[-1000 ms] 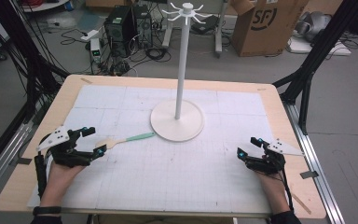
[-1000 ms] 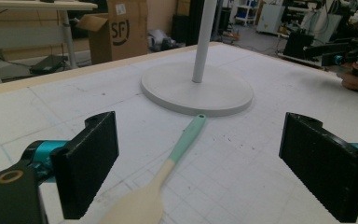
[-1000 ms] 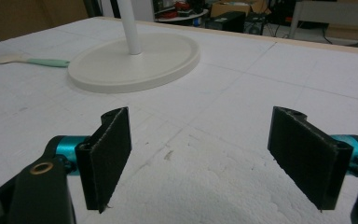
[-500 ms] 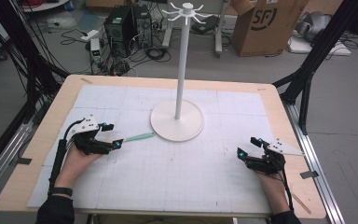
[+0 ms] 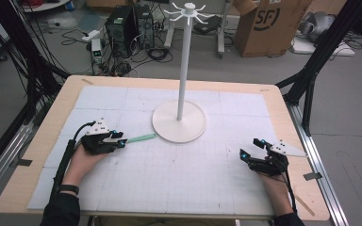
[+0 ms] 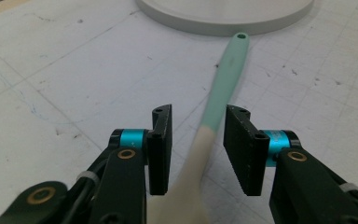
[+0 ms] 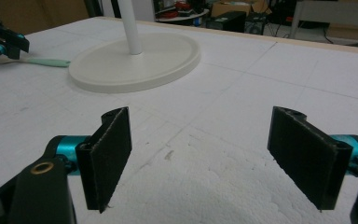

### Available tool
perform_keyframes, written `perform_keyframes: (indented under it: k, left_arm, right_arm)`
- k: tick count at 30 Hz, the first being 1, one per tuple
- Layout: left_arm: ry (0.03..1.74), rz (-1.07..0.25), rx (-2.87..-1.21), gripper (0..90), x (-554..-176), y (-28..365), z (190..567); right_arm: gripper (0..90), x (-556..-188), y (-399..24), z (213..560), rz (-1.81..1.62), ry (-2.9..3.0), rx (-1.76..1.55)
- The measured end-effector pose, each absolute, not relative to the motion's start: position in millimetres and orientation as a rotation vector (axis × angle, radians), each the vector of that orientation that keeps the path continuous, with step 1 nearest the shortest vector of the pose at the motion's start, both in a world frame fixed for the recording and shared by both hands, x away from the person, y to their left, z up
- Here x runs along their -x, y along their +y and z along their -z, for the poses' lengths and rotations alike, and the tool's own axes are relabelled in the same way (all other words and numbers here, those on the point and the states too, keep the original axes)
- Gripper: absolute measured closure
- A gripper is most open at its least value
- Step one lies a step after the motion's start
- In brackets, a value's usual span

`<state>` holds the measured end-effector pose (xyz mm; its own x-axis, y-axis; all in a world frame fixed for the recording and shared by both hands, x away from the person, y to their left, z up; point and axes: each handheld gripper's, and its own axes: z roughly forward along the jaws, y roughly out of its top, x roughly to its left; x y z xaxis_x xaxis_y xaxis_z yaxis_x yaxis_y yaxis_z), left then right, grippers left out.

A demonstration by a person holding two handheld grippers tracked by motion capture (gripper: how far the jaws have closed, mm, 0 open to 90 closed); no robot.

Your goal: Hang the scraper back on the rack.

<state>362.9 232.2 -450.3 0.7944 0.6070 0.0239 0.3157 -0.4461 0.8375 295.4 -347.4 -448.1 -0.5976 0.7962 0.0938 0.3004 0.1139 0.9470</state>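
Left gripper view: the released left tool (image 6: 198, 144) straddles a spatula (image 6: 216, 105) lying on the bench (image 6: 51, 79), jaws untouching. Right tool (image 7: 214, 154) gapes, well apart.

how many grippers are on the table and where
2. The left gripper sits at the table's left, its open jaws either side of a spatula. The right gripper rests near the right edge, open on nothing.

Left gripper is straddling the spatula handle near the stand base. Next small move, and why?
Probably close the left gripper on the spatula. In the left gripper view its fingers stand open on either side of the handle, with a gap on each side, so nothing is gripped yet. The spatula lies flat on the mat, its green tip just short of the white stand base. The right gripper rests open, far off.
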Motion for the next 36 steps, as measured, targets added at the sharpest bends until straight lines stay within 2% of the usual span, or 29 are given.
perform_keyframes:
  k: [6, 8, 12, 13, 20, 28, 36]
  left_arm:
    - [0.667, -0.390, -2.124, 66.7, -365.0, 228.0, 451.5]
    - [0.670, -0.365, -2.155, 70.5, -367.7, 225.0, 451.1]
    - [0.692, -0.306, -2.143, 72.6, -371.6, 228.0, 451.5]
    - [0.695, -0.308, -2.143, 76.7, -371.9, 228.7, 451.5]
    - [0.683, -0.331, -2.160, 78.7, -369.9, 226.4, 449.9]
    - [0.686, -0.291, -2.187, 81.2, -363.8, 227.8, 445.1]
    - [0.691, -0.326, -2.048, 81.3, -353.6, 232.0, 425.1]
  right_arm:
    - [20.8, -295.7, -347.5, 448.1, -1.493, 1.955, -1.061]
    - [20.8, -295.3, -347.4, 448.1, -1.493, 1.956, -1.065]
    - [20.8, -295.3, -347.4, 448.1, -1.493, 1.956, -1.063]
    - [20.8, -295.1, -347.2, 448.0, -1.493, 1.956, -1.065]
    - [20.8, -295.2, -347.2, 448.0, -1.487, 1.956, -1.055]
    - [20.8, -295.1, -347.1, 448.0, -1.492, 1.955, -1.064]
    - [20.8, -295.1, -347.2, 448.0, -1.492, 1.955, -1.066]
